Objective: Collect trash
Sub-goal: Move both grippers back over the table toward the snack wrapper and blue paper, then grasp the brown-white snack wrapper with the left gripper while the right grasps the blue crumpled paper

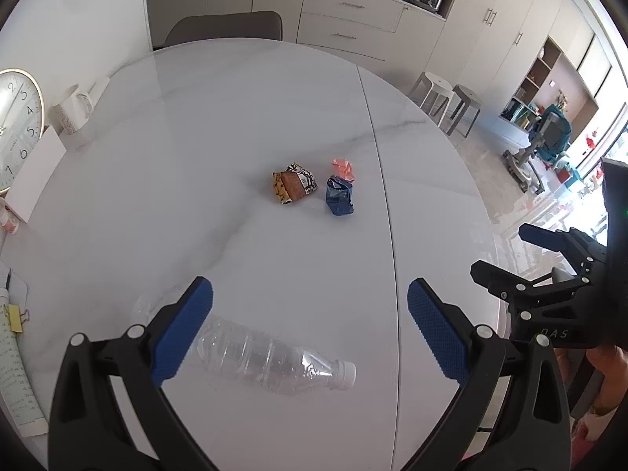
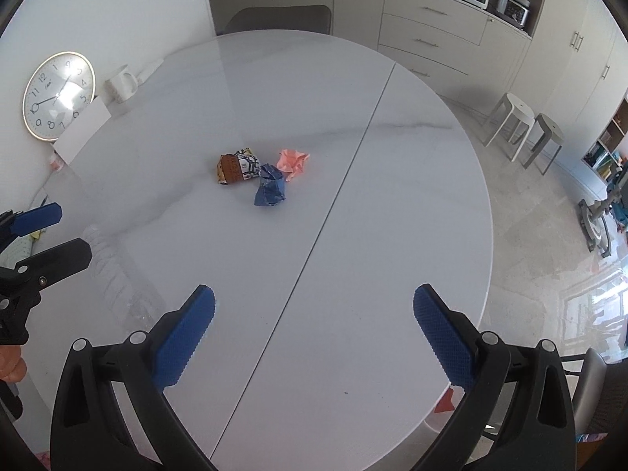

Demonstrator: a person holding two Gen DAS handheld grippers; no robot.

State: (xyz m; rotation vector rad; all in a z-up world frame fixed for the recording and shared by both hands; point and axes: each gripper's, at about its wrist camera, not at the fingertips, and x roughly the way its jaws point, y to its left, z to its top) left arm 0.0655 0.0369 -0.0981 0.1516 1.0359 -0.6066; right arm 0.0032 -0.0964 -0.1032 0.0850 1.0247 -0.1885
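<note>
An empty clear plastic bottle (image 1: 271, 361) with a white cap lies on its side on the white round table (image 1: 219, 117), just below my open left gripper (image 1: 310, 314). In the right wrist view the bottle (image 2: 114, 274) shows faintly at the left. Three crumpled bits lie together mid-table: a brown snack wrapper (image 1: 294, 186), a blue wrapper (image 1: 339, 196) and a pink paper ball (image 1: 343, 168). They also show in the right wrist view: snack wrapper (image 2: 237, 167), blue wrapper (image 2: 271, 190), pink ball (image 2: 292, 163). My right gripper (image 2: 314, 318) is open and empty over the table's near edge.
A wall clock (image 2: 59, 96), a white mug (image 2: 121, 84) and a white card (image 2: 84, 127) stand at the table's left. Papers with a binder clip (image 1: 17, 316) lie at the near left. A chair (image 2: 280, 17) stands behind the table, two stools (image 2: 522, 125) on the floor to the right.
</note>
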